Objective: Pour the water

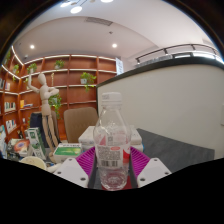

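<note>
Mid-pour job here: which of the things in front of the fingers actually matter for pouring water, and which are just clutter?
For the job:
- water bottle, upright between the fingers, pads pressing on both sides

Just lying about:
- tissue box behind the bottle
- white giraffe figure
- wooden shelves with plants
- green box

an office or showroom: tall wooden wall shelves (60, 85) with green potted plants (88, 77), recessed ceiling lights (76, 8).

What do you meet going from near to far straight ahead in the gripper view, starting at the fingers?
Gripper fingers shut on the water bottle, then the white box behind it, then the wooden shelves on the far wall.
</note>
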Available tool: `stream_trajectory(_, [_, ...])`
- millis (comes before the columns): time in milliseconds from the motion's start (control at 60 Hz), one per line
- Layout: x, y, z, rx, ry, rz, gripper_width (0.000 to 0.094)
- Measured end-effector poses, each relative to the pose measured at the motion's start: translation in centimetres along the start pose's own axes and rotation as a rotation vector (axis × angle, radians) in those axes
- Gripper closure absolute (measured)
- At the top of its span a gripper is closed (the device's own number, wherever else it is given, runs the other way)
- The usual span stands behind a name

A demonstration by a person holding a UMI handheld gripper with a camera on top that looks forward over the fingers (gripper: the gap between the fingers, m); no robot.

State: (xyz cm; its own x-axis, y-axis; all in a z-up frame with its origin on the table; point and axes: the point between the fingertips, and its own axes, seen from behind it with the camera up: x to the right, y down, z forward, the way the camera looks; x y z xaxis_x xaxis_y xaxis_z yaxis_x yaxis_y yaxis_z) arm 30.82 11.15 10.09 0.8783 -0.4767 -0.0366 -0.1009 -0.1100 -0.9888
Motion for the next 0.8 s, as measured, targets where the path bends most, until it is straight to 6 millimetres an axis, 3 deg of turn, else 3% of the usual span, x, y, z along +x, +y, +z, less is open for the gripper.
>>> stream_trajectory(83, [0.1,0.5,-0.2,-0.030,0.000,0.006,0.0341])
stream_trajectory(183, [-0.2,2.0,-1.2,-0.093,-0.030,0.002,0.0105])
stream_trajectory(233, [-0.3,2.4,-2.0,-0.098,-0.037,0.001,0.0049])
stream_trajectory(367, [-1.1,3.3,-5.8,-0.127,-0.075,-0.049,0.0056])
stream_trajectory(467, [-2.6,3.8,-10.2,-0.154,-0.139,-0.089,0.0056])
stream_trajectory(600, [-4.1,2.8,-16.1,-0.141,-0.209,-0.117,0.0057])
stream_trajectory(800, [-9.3,2.2,-23.6,-0.134,-0.373,-0.125,0.0061])
